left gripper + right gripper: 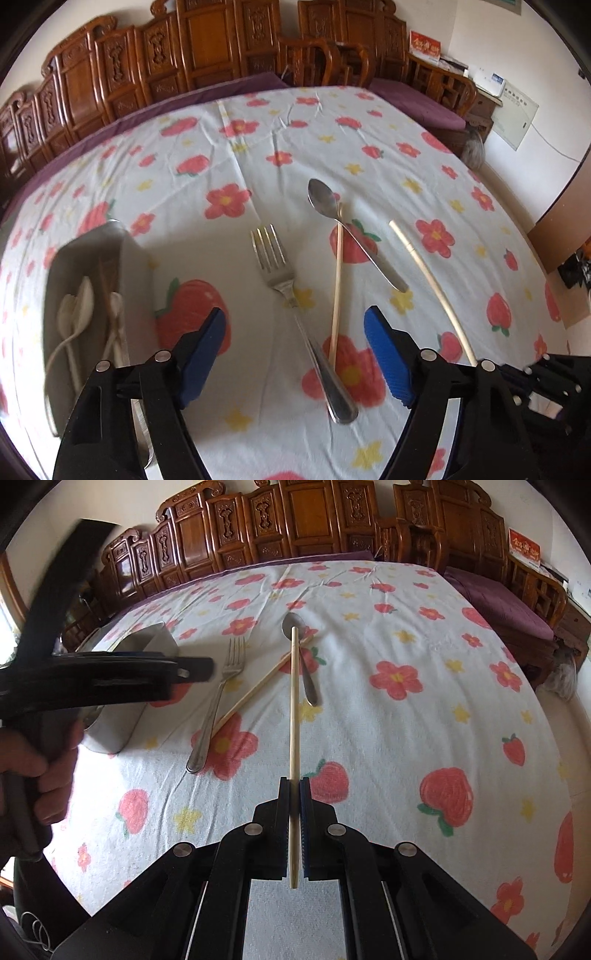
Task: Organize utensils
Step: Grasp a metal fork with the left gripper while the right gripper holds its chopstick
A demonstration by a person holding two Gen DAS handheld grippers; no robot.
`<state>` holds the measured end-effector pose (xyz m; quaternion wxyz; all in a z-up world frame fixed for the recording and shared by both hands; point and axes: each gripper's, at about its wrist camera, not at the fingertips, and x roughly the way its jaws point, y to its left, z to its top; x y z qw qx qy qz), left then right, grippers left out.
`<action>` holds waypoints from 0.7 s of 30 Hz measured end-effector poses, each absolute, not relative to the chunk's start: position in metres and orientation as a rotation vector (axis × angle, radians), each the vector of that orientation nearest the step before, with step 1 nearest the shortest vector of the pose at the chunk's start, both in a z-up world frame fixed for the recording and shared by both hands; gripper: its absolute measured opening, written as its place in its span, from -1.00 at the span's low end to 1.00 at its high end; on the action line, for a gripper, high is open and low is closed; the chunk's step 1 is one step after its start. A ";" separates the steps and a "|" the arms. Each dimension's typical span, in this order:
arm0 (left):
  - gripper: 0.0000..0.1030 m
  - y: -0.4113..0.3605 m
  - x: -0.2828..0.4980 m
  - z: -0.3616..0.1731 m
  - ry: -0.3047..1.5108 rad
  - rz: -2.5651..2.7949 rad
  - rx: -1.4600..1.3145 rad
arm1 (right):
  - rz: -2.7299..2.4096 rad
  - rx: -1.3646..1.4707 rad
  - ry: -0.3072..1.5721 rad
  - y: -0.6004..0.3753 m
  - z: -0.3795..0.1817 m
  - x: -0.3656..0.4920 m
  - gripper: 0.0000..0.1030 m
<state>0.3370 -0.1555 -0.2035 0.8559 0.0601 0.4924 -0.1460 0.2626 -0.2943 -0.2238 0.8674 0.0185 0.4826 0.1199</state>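
A metal fork [291, 295] [218, 698], a metal spoon [347, 229] [304, 664] and a wooden chopstick [337, 284] [258, 688] lie on the flowered tablecloth. That chopstick rests across the spoon and the fork handle. My left gripper [295, 350] is open above the fork handle. My right gripper [294, 782] is shut on a second chopstick [293, 716], held above the cloth and pointing forward; it shows at the right in the left wrist view [432, 280]. A metal holder [92, 295] [147, 646] at the left holds white spoons and chopsticks.
The left gripper body [110, 679] and the hand holding it fill the left of the right wrist view. Carved wooden chairs [207, 48] line the table's far edge. A purple-cushioned bench [509, 609] stands at the right.
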 end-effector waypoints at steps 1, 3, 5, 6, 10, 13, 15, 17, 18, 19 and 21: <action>0.22 -0.157 0.340 -0.207 1.047 -0.305 0.128 | 0.252 0.031 1.005 -0.296 -0.223 0.263 -0.88; -0.02 -0.159 0.348 -0.218 1.086 -0.283 0.139 | 0.251 0.027 1.006 -0.301 -0.223 0.264 -0.88; -0.08 -0.159 0.355 -0.228 1.116 -0.272 0.125 | 0.241 0.026 1.007 -0.306 -0.225 0.264 -0.88; -0.14 -0.159 0.358 -0.231 1.126 -0.267 0.123 | 0.234 0.031 1.010 -0.310 -0.226 0.264 -0.88; -0.33 -0.164 0.367 -0.243 1.169 -0.265 0.129 | 0.222 0.039 1.012 -0.317 -0.226 0.264 -0.88; -0.36 -0.167 0.371 -0.243 1.166 -0.254 0.133 | 0.223 0.040 1.011 -0.318 -0.226 0.265 -0.88; -0.46 -0.168 0.374 -0.243 1.181 -0.251 0.119 | 0.228 0.044 1.011 -0.317 -0.226 0.265 -0.88; -0.55 -0.170 0.375 -0.242 1.193 -0.249 0.119 | 0.235 0.055 1.012 -0.318 -0.226 0.265 -0.88; -0.57 -0.171 0.374 -0.242 1.198 -0.248 0.120 | 0.236 0.055 1.011 -0.318 -0.225 0.265 -0.88; -0.59 -0.171 0.373 -0.242 1.201 -0.247 0.119 | 0.237 0.055 1.010 -0.318 -0.225 0.265 -0.88; -0.60 -0.172 0.372 -0.242 1.206 -0.240 0.121 | 0.237 0.057 1.006 -0.319 -0.223 0.264 -0.88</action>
